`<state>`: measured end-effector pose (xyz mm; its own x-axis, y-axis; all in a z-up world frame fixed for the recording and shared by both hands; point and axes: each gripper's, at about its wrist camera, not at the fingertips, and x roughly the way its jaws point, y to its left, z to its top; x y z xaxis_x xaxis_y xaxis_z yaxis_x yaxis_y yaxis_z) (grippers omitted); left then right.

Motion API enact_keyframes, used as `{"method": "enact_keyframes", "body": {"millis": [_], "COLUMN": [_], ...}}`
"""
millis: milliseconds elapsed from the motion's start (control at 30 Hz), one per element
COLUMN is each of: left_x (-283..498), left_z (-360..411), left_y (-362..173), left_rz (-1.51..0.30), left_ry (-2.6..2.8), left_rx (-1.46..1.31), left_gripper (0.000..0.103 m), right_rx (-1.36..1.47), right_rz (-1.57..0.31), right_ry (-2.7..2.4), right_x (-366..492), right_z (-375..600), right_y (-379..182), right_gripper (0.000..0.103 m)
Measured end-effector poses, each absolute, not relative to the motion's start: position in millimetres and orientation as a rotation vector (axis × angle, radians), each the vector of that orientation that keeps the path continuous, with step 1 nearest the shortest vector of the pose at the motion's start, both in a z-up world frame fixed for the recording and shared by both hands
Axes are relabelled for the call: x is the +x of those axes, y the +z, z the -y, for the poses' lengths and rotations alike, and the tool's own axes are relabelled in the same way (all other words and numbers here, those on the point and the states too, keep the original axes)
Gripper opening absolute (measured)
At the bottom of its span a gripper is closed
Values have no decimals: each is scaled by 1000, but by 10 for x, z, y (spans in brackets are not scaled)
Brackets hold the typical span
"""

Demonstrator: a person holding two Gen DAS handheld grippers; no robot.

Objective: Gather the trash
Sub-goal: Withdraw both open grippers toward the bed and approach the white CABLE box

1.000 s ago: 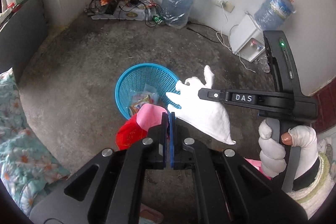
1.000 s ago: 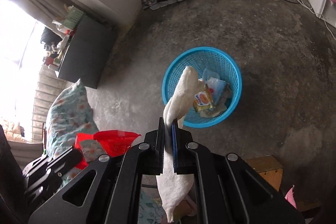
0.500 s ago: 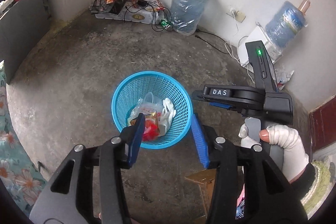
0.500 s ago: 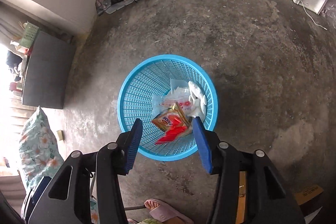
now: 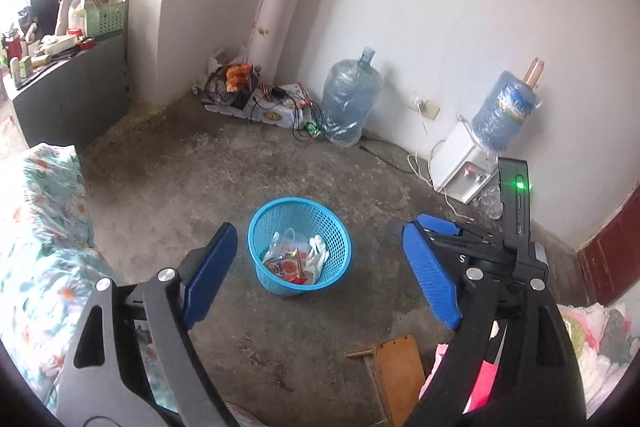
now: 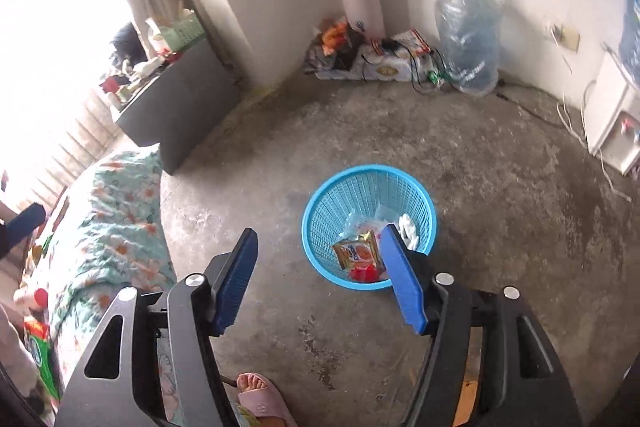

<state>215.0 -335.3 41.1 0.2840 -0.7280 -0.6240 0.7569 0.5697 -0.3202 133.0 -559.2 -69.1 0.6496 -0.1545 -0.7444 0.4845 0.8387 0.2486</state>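
Note:
A blue mesh basket (image 5: 256, 235) (image 6: 320, 203) stands on the concrete floor. Inside lie a white glove (image 5: 317, 255) (image 6: 408, 225), an orange snack packet (image 5: 285, 267) (image 6: 358, 251), a red wrapper (image 6: 362, 273) and clear plastic. My left gripper (image 5: 316, 259) hangs high above the basket, its blue jaws opening, nothing between them. My right gripper (image 6: 318, 263) is also raised, jaws opening and empty, its right finger overlapping the basket's rim in its own view. The right gripper's black body (image 5: 516, 227) shows at the right of the left wrist view.
A floral quilt (image 5: 40, 247) (image 6: 112, 223) covers a bed on the left. A wooden piece (image 5: 396, 367) lies near the bottom. Water bottles (image 5: 348, 103) (image 6: 468, 43), a dispenser (image 5: 464, 163), cables and a power strip line the wall. A foot in a pink slipper (image 6: 260, 399) is below.
Both grippers opened and dropped their loads, the white glove and the red and pink wrapper, into the basket. Both then rose and drew back, so the basket looks smaller.

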Motion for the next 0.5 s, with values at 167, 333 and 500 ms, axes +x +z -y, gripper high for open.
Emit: {"method": "enact_keyframes", "body": {"millis": [167, 333, 500], "left_x": [1888, 1524, 1238], "left_z": [2636, 1943, 1134], "left_y": [795, 962, 911], "left_rz": [-740, -684, -697], "left_ry": [-907, -802, -663], "left_rx": [-95, -119, -171], "left_gripper": [83, 83, 83], "right_rx": [338, 280, 255], "right_rz": [-667, -587, -594], "right_ry": [-342, -234, -77], "right_x": [1075, 926, 925], "right_z": [5095, 4511, 3880], "right_y": [-85, 354, 534], "right_gripper": [80, 83, 83]}}
